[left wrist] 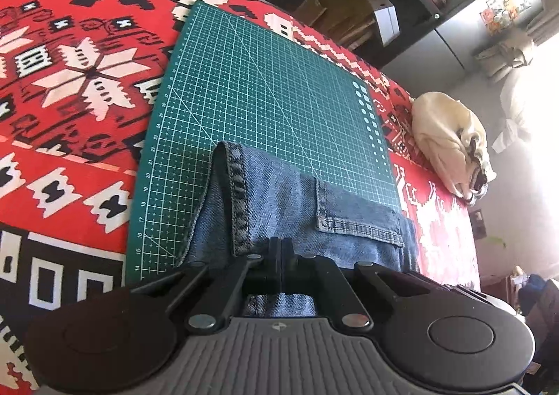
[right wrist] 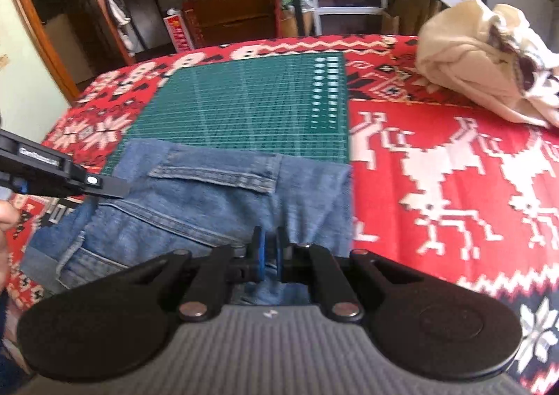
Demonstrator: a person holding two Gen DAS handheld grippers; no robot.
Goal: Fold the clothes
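On the left we pinch the denim jeans (left wrist: 290, 210) with our left gripper (left wrist: 281, 248), its fingers pressed together on the fabric. The jeans lie over the near edge of the green cutting mat (left wrist: 265, 87). Our right gripper (right wrist: 269, 248) is nearly closed on their near right part, and a cream garment (right wrist: 489, 59) sits far right.

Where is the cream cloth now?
The cream cloth lies bunched on the red blanket, right of the green mat, apart from the jeans.
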